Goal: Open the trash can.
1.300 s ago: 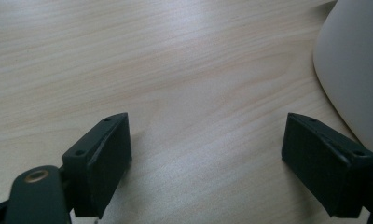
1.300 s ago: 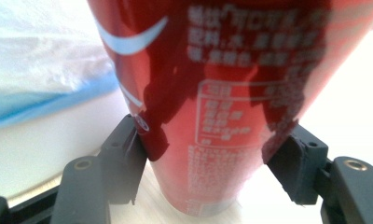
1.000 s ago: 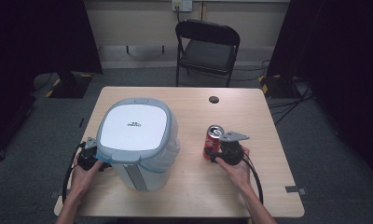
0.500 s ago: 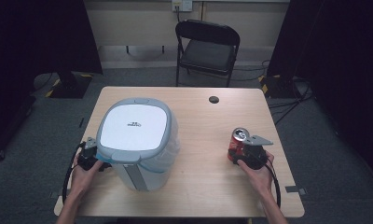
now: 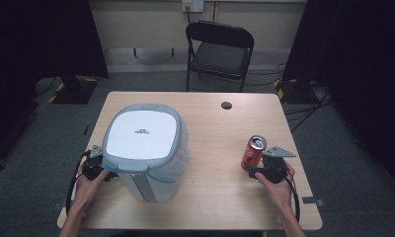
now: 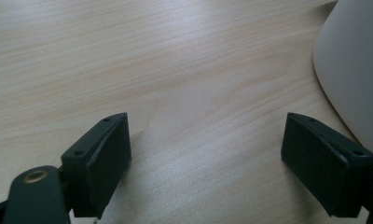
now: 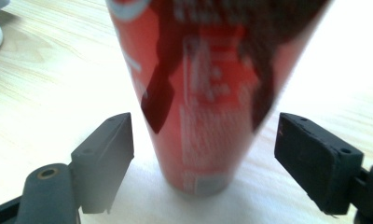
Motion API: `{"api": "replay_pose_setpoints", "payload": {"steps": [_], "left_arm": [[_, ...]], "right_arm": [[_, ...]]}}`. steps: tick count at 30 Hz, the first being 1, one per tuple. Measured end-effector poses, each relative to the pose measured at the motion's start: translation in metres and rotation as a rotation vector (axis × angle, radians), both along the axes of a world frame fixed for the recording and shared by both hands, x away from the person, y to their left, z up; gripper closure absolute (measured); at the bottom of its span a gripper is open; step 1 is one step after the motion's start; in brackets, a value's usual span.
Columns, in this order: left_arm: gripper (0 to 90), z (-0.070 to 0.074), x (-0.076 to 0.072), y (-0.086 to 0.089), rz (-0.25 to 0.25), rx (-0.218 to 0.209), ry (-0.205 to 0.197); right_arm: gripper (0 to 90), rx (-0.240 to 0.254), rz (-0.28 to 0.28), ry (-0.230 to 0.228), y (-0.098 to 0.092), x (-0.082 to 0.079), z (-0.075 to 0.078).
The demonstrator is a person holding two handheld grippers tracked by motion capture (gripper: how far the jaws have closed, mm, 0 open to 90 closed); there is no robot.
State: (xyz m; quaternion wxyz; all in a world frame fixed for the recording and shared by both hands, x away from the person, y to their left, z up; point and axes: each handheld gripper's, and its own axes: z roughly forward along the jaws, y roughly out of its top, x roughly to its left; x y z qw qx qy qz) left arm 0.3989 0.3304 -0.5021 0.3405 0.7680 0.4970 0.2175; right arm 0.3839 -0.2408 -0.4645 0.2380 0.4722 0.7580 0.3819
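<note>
2 tools on the wooden bench (image 5: 210,197), 1 per hand. Right tool (image 5: 252,171) sits near the bench's right edge w/ a red drink can (image 5: 253,153) standing upright just in front of it; in the right gripper view the can (image 7: 201,107) stands between the 2 jaws, which are spread wide w/ a gap on each side, not touching it. Can's top is up, silver rim visible from the high view. Left tool (image 5: 102,174) is at the front-left of the bench, right beside a big white bin w/ grey-rimmed lid (image 5: 143,140); in the left gripper view its jaws gape wide over bare wood, nothing between them, and the bin's pale curved wall (image 6: 357,70) shows at the far right, close to 1 jaw. Bin and can stand well apart. A small dark round thing (image 5: 226,105) lies near the bench's far edge; can't tell what it is. Black folding chair (image 5: 219,52) stands behind the bench.
</note>
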Motion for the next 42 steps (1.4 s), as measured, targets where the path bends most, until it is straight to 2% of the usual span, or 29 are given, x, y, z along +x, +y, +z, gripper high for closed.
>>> {"api": "replay_pose_setpoints", "payload": {"steps": [3, 6, 7, 8, 9, 10, 11, 12, 13, 14, 15, 16, 18, 19, 20, 21, 22, 23, 24, 26, 28, 29, 30, 32, 33, 38, 40, 42], "left_arm": [[15.8, 0.000, -0.001, 0.000, -0.003, 0.004, -0.002], [17.7, 0.002, -0.003, -0.001, -0.003, 0.007, 0.012], [18.7, 0.002, -0.003, -0.001, -0.003, 0.007, 0.012], [19.9, 0.004, -0.003, -0.002, -0.004, 0.022, 0.026], [20.0, 0.004, -0.003, -0.002, -0.004, 0.022, 0.026], [20.1, 0.005, -0.004, -0.004, -0.005, 0.007, 0.039], [20.8, 0.005, -0.004, -0.004, -0.005, 0.007, 0.039], [21.6, 0.009, -0.004, -0.004, -0.019, -0.015, 0.048], [22.5, 0.009, -0.004, -0.004, -0.019, -0.015, 0.048], [23.5, 0.015, -0.005, -0.005, -0.020, -0.049, 0.025], [24.1, 0.015, -0.005, -0.005, -0.020, -0.049, 0.025], [24.6, 0.021, -0.007, -0.005, -0.028, -0.098, 0.004], [25.8, 0.027, -0.008, -0.007, -0.040, -0.115, -0.012], [26.0, 0.027, -0.008, -0.007, -0.040, -0.115, -0.012], [26.1, 0.030, -0.009, -0.009, -0.057, -0.140, -0.014], [26.1, 0.031, -0.009, -0.010, -0.065, -0.161, -0.003], [27.2, 0.031, -0.009, -0.013, -0.064, -0.156, -0.003], [29.8, 0.031, -0.009, -0.013, -0.064, -0.156, -0.003], [30.8, 0.032, -0.008, -0.015, -0.050, -0.149, -0.005], [34.4, 0.032, -0.007, -0.015, -0.048, -0.155, -0.004], [38.6, 0.036, -0.005, -0.019, -0.044, -0.151, -0.017], [40.9, 0.036, -0.005, -0.019, -0.044, -0.151, -0.017], [43.2, 0.038, -0.003, -0.023, -0.051, -0.155, -0.021], [46.5, 0.038, -0.001, -0.025, -0.058, -0.149, -0.023], [46.8, 0.038, 0.003, -0.030, -0.076, -0.163, -0.017], [47.0, 0.036, 0.013, -0.039, -0.117, -0.204, -0.006], [46.4, 0.034, 0.022, -0.047, -0.147, -0.245, -0.005], [49.6, 0.039, 0.028, -0.054, -0.162, -0.229, -0.021]], "right_arm": [[18.2, 0.009, -0.007, 0.009, -0.002, -0.005, 0.001], [24.1, 0.017, -0.014, 0.020, -0.006, -0.020, 0.000], [24.1, 0.017, -0.014, 0.020, -0.006, -0.020, 0.000], [33.2, 0.021, 0.002, 0.024, -0.006, -0.029, 0.001], [33.2, 0.021, 0.002, 0.024, -0.006, -0.029, 0.001], [37.1, 0.037, 0.046, 0.030, -0.002, -0.036, 0.003], [38.5, 0.042, 0.064, 0.026, 0.002, -0.040, 0.004], [39.0, 0.043, 0.085, 0.021, 0.006, -0.043, 0.006], [39.0, 0.043, 0.085, 0.021, 0.006, -0.043, 0.006], [39.7, 0.055, 0.123, 0.016, 0.017, -0.046, 0.009], [39.7, 0.055, 0.123, 0.016, 0.017, -0.046, 0.009], [40.2, 0.055, 0.160, 0.007, 0.032, -0.045, 0.012], [41.6, 0.058, 0.209, -0.002, 0.048, -0.041, 0.013], [41.6, 0.058, 0.209, -0.002, 0.048, -0.041, 0.013], [43.2, 0.070, 0.250, -0.011, 0.067, -0.035, 0.013], [43.5, 0.078, 0.272, -0.017, 0.077, -0.033, 0.014], [43.6, 0.079, 0.297, -0.019, 0.086, -0.031, 0.015], [43.6, 0.079, 0.297, -0.019, 0.086, -0.031, 0.015], [44.2, 0.089, 0.347, -0.022, 0.104, -0.028, 0.017], [45.4, 0.102, 0.391, -0.028, 0.119, -0.026, 0.019], [47.4, 0.098, 0.430, -0.027, 0.132, -0.027, 0.021], [47.4, 0.098, 0.430, -0.027, 0.132, -0.027, 0.021], [47.8, 0.071, 0.452, -0.031, 0.142, -0.027, 0.021], [48.3, 0.066, 0.460, -0.026, 0.146, -0.027, 0.020], [49.2, 0.086, 0.484, -0.013, 0.150, -0.026, 0.018], [51.4, 0.116, 0.506, -0.009, 0.154, -0.028, 0.016], [53.0, 0.121, 0.517, -0.009, 0.155, -0.031, 0.015], [53.3, 0.113, 0.514, -0.011, 0.153, -0.035, 0.016]]}}
